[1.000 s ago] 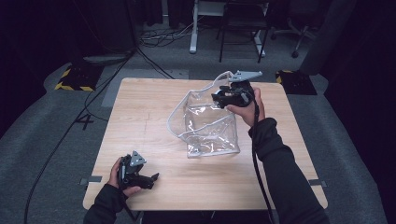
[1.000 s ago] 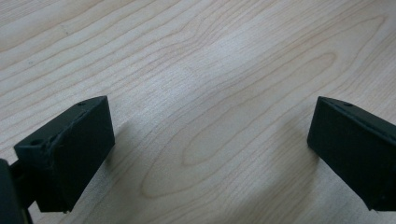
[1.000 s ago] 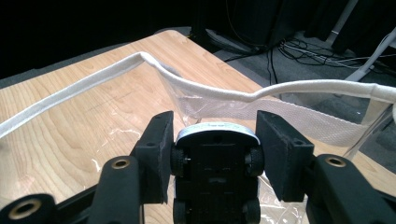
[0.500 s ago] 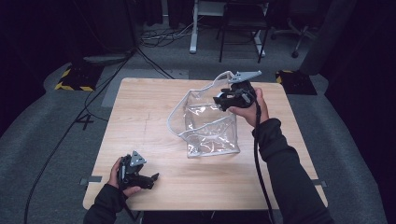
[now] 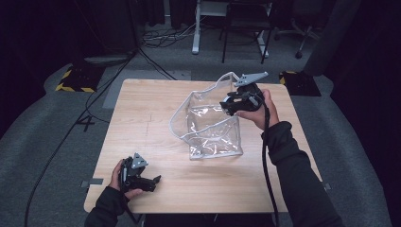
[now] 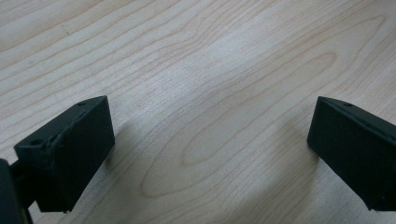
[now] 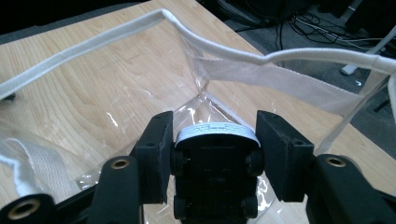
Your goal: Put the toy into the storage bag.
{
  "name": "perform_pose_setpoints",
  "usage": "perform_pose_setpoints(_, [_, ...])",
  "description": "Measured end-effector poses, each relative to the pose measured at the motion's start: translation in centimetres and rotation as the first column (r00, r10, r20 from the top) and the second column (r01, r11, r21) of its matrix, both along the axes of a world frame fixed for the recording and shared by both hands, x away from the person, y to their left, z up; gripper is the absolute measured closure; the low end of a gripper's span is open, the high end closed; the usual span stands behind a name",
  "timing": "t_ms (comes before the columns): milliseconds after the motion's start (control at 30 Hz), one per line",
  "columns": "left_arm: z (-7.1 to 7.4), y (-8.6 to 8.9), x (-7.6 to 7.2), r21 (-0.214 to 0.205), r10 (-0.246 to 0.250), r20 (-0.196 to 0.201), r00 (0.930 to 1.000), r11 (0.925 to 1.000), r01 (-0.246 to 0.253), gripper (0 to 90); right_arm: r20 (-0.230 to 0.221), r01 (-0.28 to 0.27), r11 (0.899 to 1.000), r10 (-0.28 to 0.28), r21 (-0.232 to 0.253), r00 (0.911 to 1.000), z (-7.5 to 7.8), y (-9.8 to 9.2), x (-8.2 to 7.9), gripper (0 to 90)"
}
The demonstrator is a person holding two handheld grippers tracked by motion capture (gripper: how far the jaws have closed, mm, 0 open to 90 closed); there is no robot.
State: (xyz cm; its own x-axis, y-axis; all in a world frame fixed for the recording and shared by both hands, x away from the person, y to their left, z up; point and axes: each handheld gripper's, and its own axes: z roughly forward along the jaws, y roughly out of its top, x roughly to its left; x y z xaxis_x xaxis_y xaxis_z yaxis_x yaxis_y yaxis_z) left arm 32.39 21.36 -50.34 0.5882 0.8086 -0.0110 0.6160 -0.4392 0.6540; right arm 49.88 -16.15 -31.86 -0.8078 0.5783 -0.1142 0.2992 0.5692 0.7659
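1. Toy car (image 7: 215, 140): a small dark-bodied item with black wheels and a white roof, underside toward my right-claw camera. I read it as a toy car. It sits between the right claw's jaws, above the mouth of the bag.
2. Right claw (image 5: 235, 105): jaws pressed on the car's two flanks, gripping it firmly. The claw is poised at the bag's upper right rim and points in toward the opening.
3. Clear plastic bag (image 5: 213, 132): transparent, edged in white piping with a white webbing strap. It stands slumped on the middle of the counter (image 5: 156, 109), mouth gaping up and toward the right claw. The white rim (image 7: 93, 44) arcs just beyond the car, with the interior directly ahead and below.
4. Governing relation: the bag's hollow lies forward and down from the car. The car's long axis runs along the claw's line of sight, so it would go in nose first. The right hand is much the nearer.
5. Left claw (image 5: 152, 181): resting at the counter's near left corner, well apart from the bag. Its jaws stand wide with bare wood between them, holding nothing.
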Motion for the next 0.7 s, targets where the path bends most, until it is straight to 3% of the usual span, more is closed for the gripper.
perform_pose_setpoints(700, [-0.1,0.0,0.0,-0.007,0.003,-0.001,1.0000,1.0000,-0.003,0.9,-0.032,-0.018,0.998,0.016,-0.063,0.9994,0.6,-1.8,-0.8,48.6])
